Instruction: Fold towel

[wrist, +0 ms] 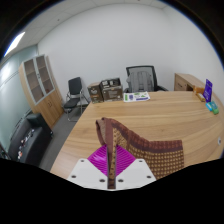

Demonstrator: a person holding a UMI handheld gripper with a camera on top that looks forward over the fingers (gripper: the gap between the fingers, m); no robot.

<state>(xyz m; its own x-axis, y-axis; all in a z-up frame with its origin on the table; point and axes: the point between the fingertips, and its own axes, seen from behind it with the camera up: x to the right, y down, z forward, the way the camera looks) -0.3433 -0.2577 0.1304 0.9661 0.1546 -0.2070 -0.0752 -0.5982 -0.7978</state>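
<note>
Brown patterned fabric towel (148, 148) hangs lifted above the wide light wooden table (170, 115), one corner pulled up into a peak just ahead of the tool (112, 166), the rest draping down and away to the right, where it meets the table surface. Its weave shows a small pale diamond motif with a reddish edge along the raised fold. The tool's two white fingers, with their magenta pads (101, 158), sit close together and the towel's edge runs down between them, so the tool appears pinched onto the cloth.

Farther back on the table lie some white papers (137, 97), and at the far right end stand a few small green and blue items (210, 98), too small to tell apart. Beyond the table are two black office chairs (142, 77), a low wooden cabinet (104, 91) and a tall wooden cupboard with glass doors (40, 88) against the white wall.
</note>
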